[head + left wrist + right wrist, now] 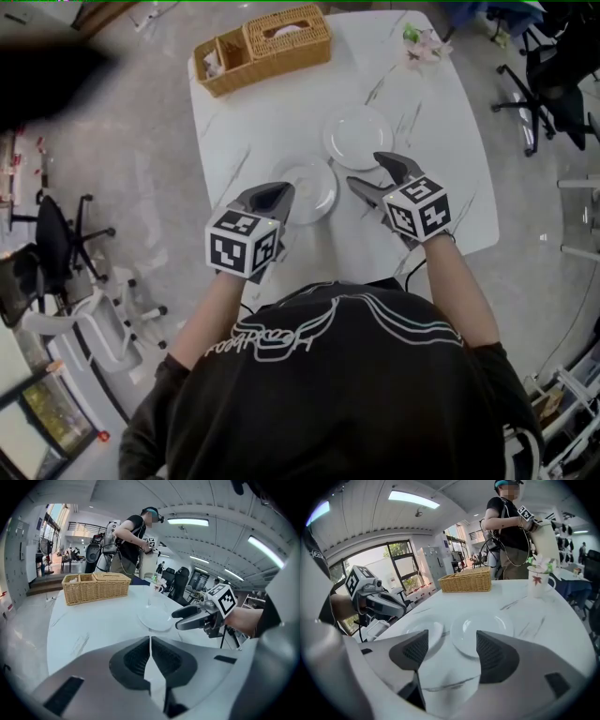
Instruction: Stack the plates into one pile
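Start from two white plates lying apart on the marble worktop (253, 122): near plate (314, 183) at the tips of the left claw (274, 197), far plate (357, 136) just beyond the right claw (375, 175). No stacking done yet. Read the left claw as pressed together, gripping nothing visible, and the right claw as spread wide and empty, framing the far plate. Probably best to slip one right jaw under the far plate's rim, close gently, lift level, then lower centred onto the near plate — bracing that one with the left against sliding. Keep clear of the wicker basket (264, 47) and flower cup (424, 42).
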`<state>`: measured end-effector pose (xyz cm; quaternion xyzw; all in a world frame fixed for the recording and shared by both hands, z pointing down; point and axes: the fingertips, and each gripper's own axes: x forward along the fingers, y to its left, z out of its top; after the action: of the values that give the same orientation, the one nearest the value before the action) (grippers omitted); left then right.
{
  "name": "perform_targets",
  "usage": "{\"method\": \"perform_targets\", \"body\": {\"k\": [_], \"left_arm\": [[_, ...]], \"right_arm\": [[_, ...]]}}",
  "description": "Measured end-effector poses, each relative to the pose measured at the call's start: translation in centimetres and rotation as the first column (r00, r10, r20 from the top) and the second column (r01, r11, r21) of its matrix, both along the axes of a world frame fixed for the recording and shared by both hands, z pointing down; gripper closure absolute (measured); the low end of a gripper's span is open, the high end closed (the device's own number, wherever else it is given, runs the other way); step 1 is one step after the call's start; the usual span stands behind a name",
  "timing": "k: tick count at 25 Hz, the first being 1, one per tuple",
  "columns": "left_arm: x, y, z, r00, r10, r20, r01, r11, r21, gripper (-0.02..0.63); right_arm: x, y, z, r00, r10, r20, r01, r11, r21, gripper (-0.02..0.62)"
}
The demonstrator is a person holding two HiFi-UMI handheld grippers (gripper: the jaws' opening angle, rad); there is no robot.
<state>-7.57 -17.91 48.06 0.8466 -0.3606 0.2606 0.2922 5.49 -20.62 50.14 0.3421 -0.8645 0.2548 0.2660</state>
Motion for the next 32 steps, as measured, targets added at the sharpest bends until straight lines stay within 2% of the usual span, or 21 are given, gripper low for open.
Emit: {"method": "perform_targets", "body": {"k": [9, 16, 20, 25, 32], "left_arm": [[4.9, -5.3, -0.9, 0.993, 0.103, 0.058, -0.104, 0.994, 0.013, 0.574], [7.1, -9.3, 0.3, 0.970, 0.194, 0.147, -0.197, 0.980, 0.008, 0.574], [8.3, -10.5, 1.7, 0.941, 0.260, 0.218, -0.266, 0.964, 0.002, 0.574], [9.1, -11.0, 4.2, 0.885, 0.360, 0.296, -0.362, 0.931, -0.050, 0.574], [9.7, -12.1, 6.1, 0.838, 0.437, 0.327, -0.429, 0.898, -0.102, 0.574]], "right_arm": [[5.6, -2.3, -0.7, 0.996, 0.087, 0.019, -0.087, 0.996, -0.032, 0.278], [7.5, -3.6, 0.2, 0.992, 0.120, 0.030, -0.117, 0.990, -0.076, 0.278], [7.7, -4.0, 0.9, 0.992, 0.125, 0.034, -0.121, 0.987, -0.110, 0.278], [7.4, -4.4, 1.7, 0.991, 0.130, 0.030, -0.125, 0.981, -0.146, 0.278], [7.6, -4.5, 2.7, 0.990, 0.141, 0.016, -0.135, 0.971, -0.196, 0.278]]}}
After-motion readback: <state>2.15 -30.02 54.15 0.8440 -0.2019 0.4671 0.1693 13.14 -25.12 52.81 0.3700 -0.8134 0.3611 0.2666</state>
